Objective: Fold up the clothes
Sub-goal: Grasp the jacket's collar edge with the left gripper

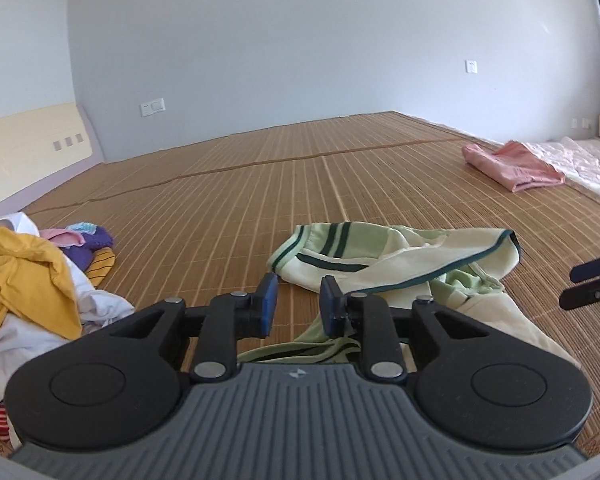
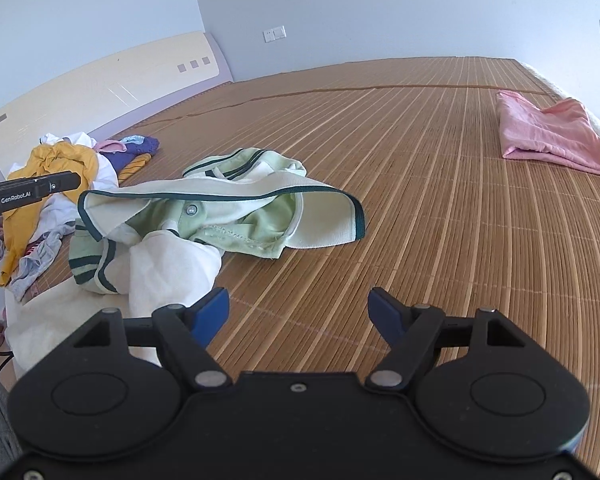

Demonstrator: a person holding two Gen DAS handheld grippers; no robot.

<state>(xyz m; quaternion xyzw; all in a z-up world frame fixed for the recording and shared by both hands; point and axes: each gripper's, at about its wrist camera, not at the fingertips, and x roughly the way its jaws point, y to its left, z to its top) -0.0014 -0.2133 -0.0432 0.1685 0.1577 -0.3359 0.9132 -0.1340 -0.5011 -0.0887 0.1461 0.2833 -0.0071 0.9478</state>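
Observation:
A crumpled pale-green and cream garment (image 1: 400, 256) (image 2: 220, 208) with dark green trim lies on the bamboo mat (image 1: 260, 200) (image 2: 420, 200). My left gripper (image 1: 298, 300) hovers at its near left edge. Its blue pads stand a little apart, with only bare mat showing in the gap, and green cloth lies under the finger bases. My right gripper (image 2: 298, 312) is wide open over bare mat, just right of the garment's white part, with nothing between its fingers. The right gripper's fingertips (image 1: 592, 280) show at the left wrist view's right edge. The left gripper's body (image 2: 28, 192) shows at the right wrist view's left edge, held by a hand.
A heap of unfolded clothes (image 1: 24, 280) (image 2: 60, 168), yellow, white and purple, sits at the left by the headboard (image 1: 28, 144) (image 2: 100, 80). A folded pink garment (image 1: 512, 166) (image 2: 552, 136) lies far right beside a white quilt (image 1: 580, 160). Walls close in the far side.

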